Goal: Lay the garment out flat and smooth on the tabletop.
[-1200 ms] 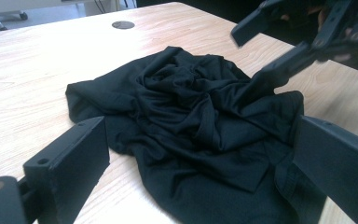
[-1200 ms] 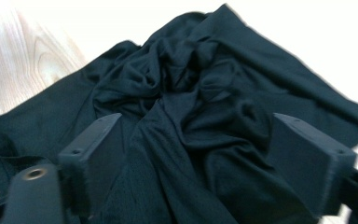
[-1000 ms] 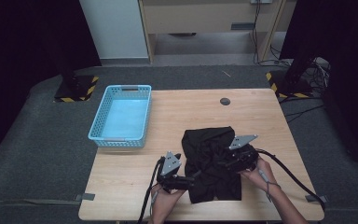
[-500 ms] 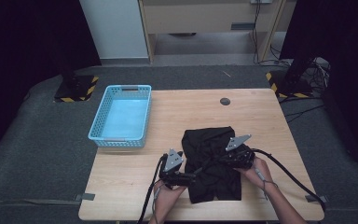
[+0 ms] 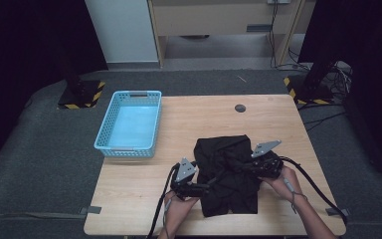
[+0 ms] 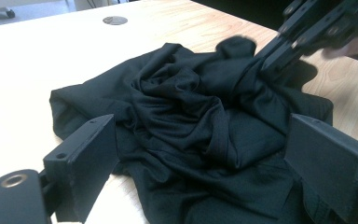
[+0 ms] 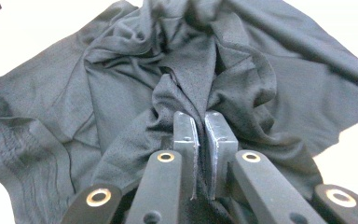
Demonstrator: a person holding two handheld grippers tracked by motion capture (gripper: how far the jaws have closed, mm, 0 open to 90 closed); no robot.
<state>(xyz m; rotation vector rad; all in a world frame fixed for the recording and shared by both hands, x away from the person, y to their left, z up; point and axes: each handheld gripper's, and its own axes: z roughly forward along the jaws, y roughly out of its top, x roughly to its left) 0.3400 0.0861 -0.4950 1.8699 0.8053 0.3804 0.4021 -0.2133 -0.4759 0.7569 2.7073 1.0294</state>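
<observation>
A light wooden desk (image 5: 189, 129) stands on grey carpet, with a small dark round cap (image 5: 239, 107) set into its far side. On the desk's left far corner sits a light blue plastic basket (image 5: 104, 133) with a lattice wall; its pale floor shows bare, with nothing lying in it.

Near the front edge, right of the middle, lies a black garment (image 5: 229, 194), crumpled and bunched into folds in its upper half and flatter toward the person. It is well apart from the basket.

The person's forearms come in from the bottom of the high view. The right gripper (image 5: 243, 166) reaches over the garment's right upper part. In the right gripper view its jaws are pressed nearly together, with a ridge of the black cloth (image 7: 186, 88) pinched between the pads and drawn up into a peak toward them. They have just been closing, and the fabric is between them.

The left gripper (image 5: 206, 187) lies at the garment's left edge, low over the desk. In the left gripper view its jaws stand wide apart, one on each side of the heaped cloth (image 6: 191, 116), and the pads do not press on it. They have narrowed a little, with the fabric lying between them unclamped.
</observation>
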